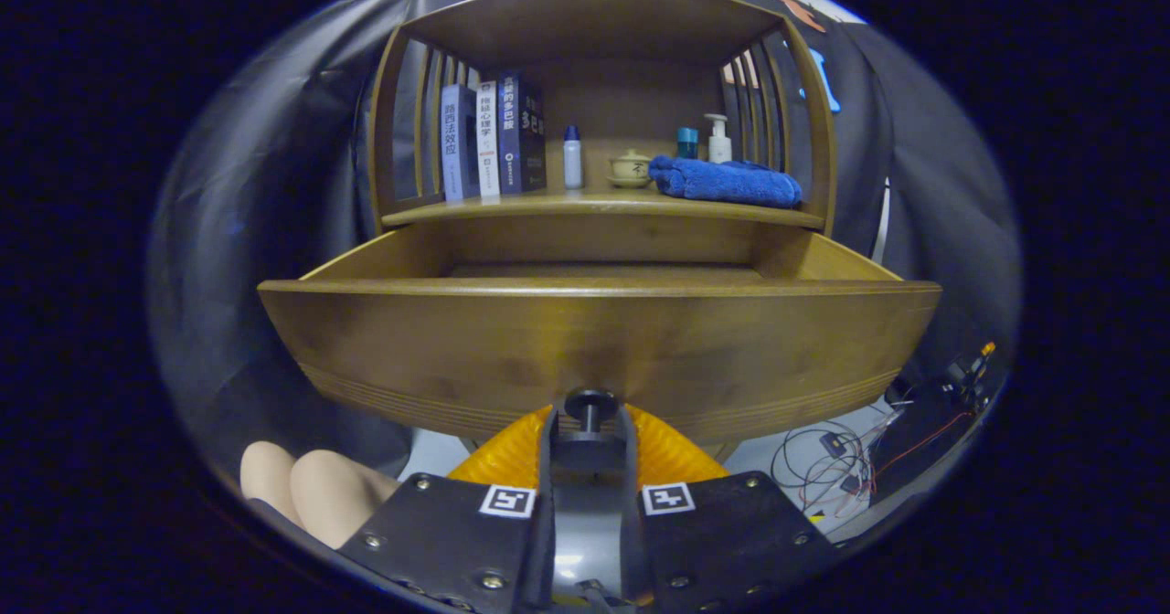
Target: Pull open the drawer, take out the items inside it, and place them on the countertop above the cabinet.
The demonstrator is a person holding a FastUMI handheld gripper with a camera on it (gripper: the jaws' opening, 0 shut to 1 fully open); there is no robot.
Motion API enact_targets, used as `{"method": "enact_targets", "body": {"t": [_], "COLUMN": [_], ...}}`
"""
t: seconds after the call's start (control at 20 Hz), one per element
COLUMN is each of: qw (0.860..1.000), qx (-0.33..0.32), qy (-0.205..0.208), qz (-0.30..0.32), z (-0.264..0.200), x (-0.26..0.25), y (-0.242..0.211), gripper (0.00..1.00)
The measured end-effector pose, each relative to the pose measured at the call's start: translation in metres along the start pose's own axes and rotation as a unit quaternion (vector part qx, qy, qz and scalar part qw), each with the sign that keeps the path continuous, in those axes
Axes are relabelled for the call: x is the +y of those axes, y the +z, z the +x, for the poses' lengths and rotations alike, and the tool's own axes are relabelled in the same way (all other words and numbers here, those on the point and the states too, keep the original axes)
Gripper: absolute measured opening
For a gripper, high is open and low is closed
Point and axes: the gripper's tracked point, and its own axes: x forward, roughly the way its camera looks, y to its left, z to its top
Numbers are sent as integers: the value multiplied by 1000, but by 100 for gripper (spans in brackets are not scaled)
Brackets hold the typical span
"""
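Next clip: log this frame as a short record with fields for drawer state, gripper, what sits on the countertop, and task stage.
drawer state: drawer pulled out from the cabinet; its inside is hidden behind the front panel
gripper: gripper closed around the drawer knob, one finger on each side
countertop: books standing at one side, small bottle, teapot, folded blue towel, pump bottle behind it
task stage: drawer open, nothing being lifted out yet

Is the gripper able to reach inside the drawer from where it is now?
Probably not yet. The gripper is closed on the knob, low on the drawer front. That front panel stands between the fingers and the inside; it must release and rise over the rim.
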Motion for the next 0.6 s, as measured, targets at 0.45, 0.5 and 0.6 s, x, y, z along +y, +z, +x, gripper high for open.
{"method": "enact_targets", "body": {"t": [0.45, 0.5, 0.6], "qw": [1000, 999, 999], "qx": [14, 14, 10], "qy": [16, 19, 21], "qz": [-19, -25, -36], "z": [-8, -11, -22], "x": [3, 4, 3], "y": [-6, -7, -5], "gripper": [34, 37, 43]}}
